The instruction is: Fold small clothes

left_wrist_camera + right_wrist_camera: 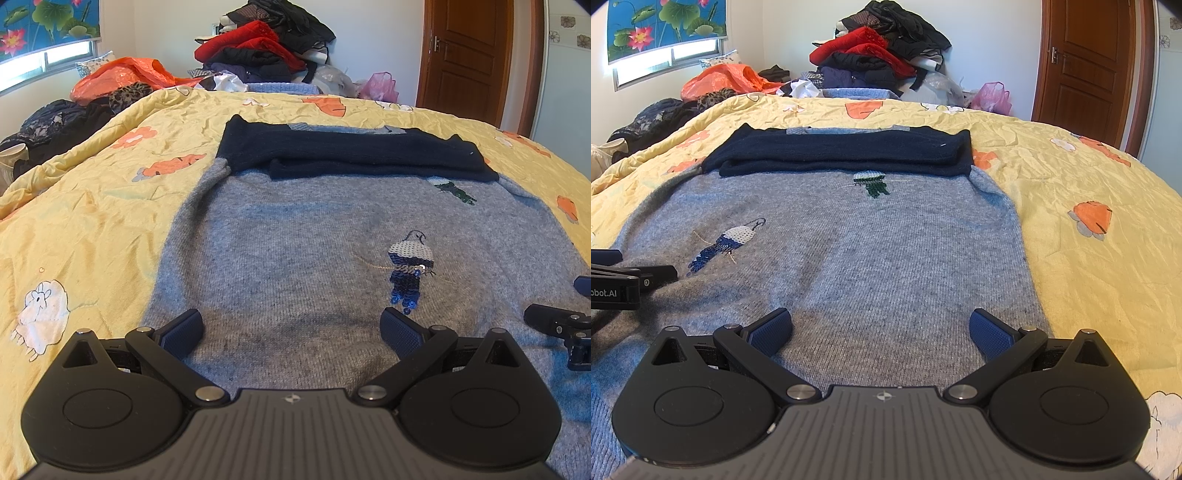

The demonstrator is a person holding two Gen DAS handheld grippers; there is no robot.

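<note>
On the bed, grey sweater (288,236) lies flat on the yellow quilt (92,206), hem at the near edge, collar at the far end. Both navy sleeves (354,155) are folded across the chest in a stacked band at the far end. Sequin bird (410,258) sits on the right half in the left wrist view, left half in the right wrist view.

Left claw (291,328): wide open, empty, hovering low over the near hem, left of centre. Right claw (881,328): wide open, empty, over the near hem toward the sweater's right edge. Neither visibly touches the knit.

My read on the step: sleeves done, bottom-to-top body fold is next. Next move calls for both claws to drop, pinch the hem at matching points either side, lift together and carry it far toward the sleeve band, keeping the edge level.

Risk: thick knit may slip from one pinch and skew the fold.

Clothes pile (266,44) at the far end is well apart.
</note>
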